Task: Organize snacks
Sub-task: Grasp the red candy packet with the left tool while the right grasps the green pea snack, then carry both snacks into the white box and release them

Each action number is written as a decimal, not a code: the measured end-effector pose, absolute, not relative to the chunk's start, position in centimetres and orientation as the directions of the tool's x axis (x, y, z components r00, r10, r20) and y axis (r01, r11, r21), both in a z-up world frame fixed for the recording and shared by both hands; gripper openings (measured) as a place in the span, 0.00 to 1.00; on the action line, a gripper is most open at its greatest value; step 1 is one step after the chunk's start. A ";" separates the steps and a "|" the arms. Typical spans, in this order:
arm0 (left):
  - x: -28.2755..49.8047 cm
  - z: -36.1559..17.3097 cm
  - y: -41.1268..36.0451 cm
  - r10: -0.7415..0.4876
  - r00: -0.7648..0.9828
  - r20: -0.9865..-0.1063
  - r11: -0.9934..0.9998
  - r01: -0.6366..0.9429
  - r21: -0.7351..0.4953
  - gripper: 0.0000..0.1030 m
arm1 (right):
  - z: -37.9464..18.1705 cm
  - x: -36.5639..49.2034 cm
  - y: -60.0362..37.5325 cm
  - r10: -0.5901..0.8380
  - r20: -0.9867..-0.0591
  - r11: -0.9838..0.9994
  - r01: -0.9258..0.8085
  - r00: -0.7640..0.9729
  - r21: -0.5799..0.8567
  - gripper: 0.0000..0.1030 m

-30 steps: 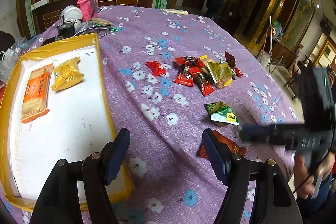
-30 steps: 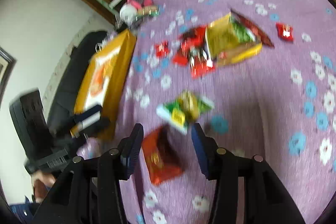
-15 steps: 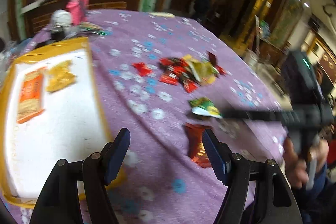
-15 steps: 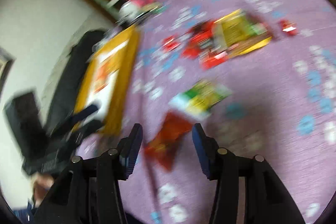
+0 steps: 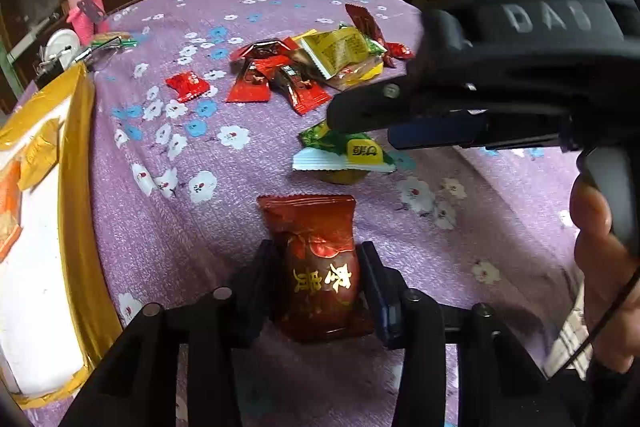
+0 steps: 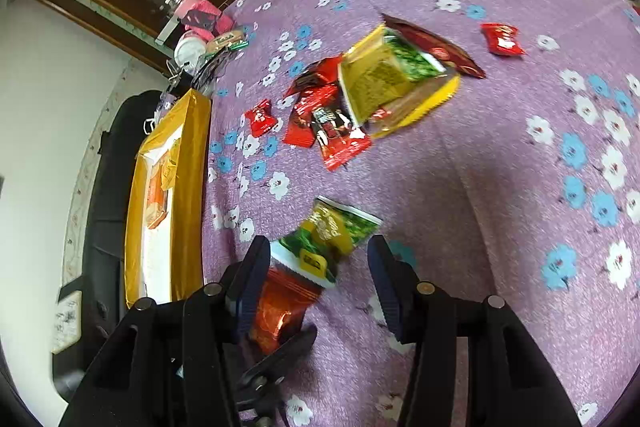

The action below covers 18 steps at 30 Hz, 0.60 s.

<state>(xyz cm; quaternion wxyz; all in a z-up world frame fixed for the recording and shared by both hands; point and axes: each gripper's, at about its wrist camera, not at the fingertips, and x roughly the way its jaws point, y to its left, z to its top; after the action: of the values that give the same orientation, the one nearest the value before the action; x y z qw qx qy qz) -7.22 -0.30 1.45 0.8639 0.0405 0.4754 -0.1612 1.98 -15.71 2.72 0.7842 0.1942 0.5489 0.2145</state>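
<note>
L gripper [image 5: 320, 291] clamped on red snack pkt [image 5: 320, 267], pads either side of its lower half, pkt still flat on purple cloth [image 5: 168, 227], prob for lift to yellow tray [image 5: 76, 187] at left. R gripper [image 6: 316, 275] spread wide, straddling green pkt [image 6: 328, 235], not pinched yet. Farther out: loose pile of red/yellow pkts [image 5: 312, 63] mid-table, unsorted. Tray already holds orange + yellow pkts.

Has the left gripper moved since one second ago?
Yes. The left gripper went right, away from the yellow tray, and its fingers are now shut on the red snack packet.
</note>
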 end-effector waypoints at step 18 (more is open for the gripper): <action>-7.0 1.8 2.6 -0.314 0.528 -0.789 0.945 0.251 -0.208 0.34 | 1.4 1.9 -13.9 0.504 -0.793 0.863 -0.192 0.341 0.466 0.36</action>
<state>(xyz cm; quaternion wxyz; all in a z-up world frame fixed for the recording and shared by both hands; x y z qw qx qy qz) -7.01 2.57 1.84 0.8735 -0.0341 0.4578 -0.1618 1.91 -13.92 1.43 0.8056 0.1468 0.5317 0.2162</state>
